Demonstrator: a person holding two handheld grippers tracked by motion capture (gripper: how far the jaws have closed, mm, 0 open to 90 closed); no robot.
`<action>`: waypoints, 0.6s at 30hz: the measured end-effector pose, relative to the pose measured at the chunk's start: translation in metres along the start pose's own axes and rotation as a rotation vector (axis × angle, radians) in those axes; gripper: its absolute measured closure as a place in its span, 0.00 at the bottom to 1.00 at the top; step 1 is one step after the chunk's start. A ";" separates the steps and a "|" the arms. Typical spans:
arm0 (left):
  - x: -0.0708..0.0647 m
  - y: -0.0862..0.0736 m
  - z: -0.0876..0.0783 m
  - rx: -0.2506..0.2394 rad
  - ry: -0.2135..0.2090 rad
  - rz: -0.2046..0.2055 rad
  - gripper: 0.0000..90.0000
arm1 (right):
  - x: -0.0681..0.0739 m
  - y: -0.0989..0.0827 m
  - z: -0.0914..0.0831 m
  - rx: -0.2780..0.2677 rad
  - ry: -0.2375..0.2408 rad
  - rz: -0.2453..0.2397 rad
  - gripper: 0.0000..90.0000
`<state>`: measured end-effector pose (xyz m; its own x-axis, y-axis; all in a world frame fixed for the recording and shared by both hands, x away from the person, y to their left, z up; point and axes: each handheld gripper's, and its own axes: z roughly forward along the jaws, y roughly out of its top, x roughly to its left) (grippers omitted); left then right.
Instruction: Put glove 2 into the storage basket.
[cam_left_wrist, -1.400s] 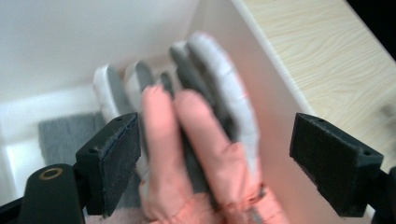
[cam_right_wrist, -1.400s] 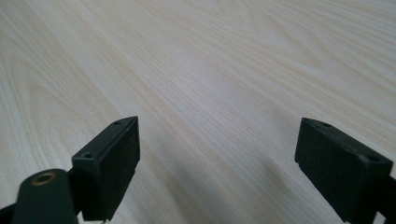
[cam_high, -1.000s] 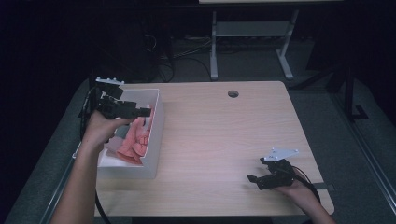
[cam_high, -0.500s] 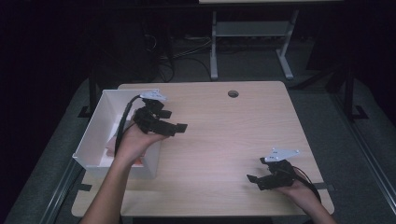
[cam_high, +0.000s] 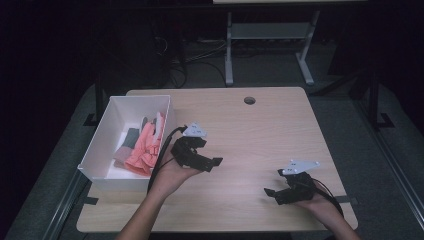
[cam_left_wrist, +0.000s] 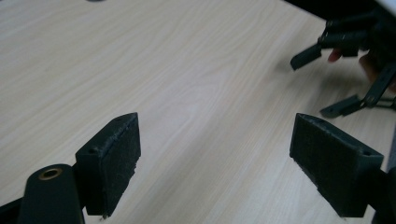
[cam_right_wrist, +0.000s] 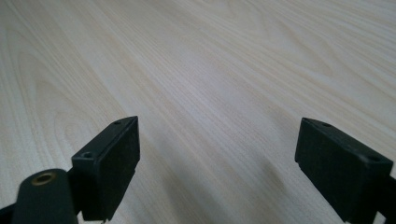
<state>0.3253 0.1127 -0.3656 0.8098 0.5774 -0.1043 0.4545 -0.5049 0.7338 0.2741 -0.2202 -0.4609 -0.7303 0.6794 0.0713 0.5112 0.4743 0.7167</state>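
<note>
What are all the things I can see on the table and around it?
Table: one, light wood, in the middle, with a round hole near its far edge.
Box: one, white, open, on the table's left side.
Cloth pieces: a few, the biggest orange-pink, others grey, inside the box; exact count unclear.
Metal frame: one, pale grey, on the floor behind the table.
Cables: several, dark, on the floor behind the table.
Left gripper: one, black, open and empty, above the table beside the box.
Right gripper: one, black, open and empty, near the table's front right.
</note>
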 end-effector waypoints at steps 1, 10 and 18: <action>0.000 -0.004 0.004 0.004 -0.004 0.004 0.18 | 0.000 0.000 0.000 0.000 0.000 0.001 0.15; 0.002 -0.034 0.028 0.021 -0.020 -0.020 0.15 | 0.001 0.000 0.001 -0.003 0.001 -0.009 0.15; -0.003 -0.056 0.045 0.047 -0.019 0.026 0.15 | 0.002 -0.001 0.002 0.004 0.006 -0.012 0.15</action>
<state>0.3138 0.1103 -0.4363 0.8283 0.5516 -0.0984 0.4497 -0.5498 0.7039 0.2729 -0.2178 -0.4627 -0.7389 0.6704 0.0674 0.5046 0.4844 0.7147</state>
